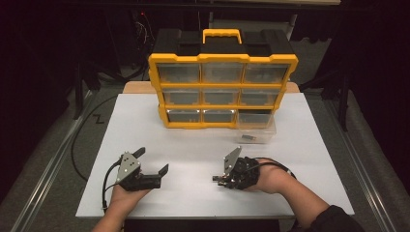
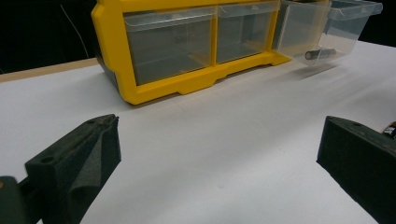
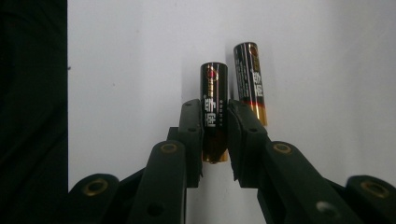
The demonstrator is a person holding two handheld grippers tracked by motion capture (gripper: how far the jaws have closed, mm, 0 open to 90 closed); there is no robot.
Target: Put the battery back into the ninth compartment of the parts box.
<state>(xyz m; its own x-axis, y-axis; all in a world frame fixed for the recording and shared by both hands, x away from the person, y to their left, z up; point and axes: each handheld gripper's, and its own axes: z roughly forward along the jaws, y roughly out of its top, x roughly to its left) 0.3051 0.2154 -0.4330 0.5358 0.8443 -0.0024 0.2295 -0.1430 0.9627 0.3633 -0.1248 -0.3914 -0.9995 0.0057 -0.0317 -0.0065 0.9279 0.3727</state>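
My right gripper (image 3: 215,135) is clamped on a black-and-gold battery (image 3: 214,112), its two pads pressing the cell's sides near the gold end, with the black end sticking out past the tips. A second battery (image 3: 250,81) lies on the white table top (image 1: 193,145) just beside the held one, roughly parallel to it and close to the pad on that side; I cannot tell whether the two cells touch. In the right gripper view the table's edge runs straight down the left side of the frame, near the jaws, with darkness beyond it.

My left gripper (image 1: 150,166) sits low over the near left part of the table with its jaws spread wide and nothing between them. Ahead of it the white surface is bare all the way to the yellow drawer organizer (image 1: 222,89) standing at the far middle.

The organizer's bottom right clear drawer (image 1: 256,129) is pulled out over the table, with a small dark cylinder (image 2: 321,53) lying inside. Between both grippers and that drawer the top is open. The two grippers are well apart.
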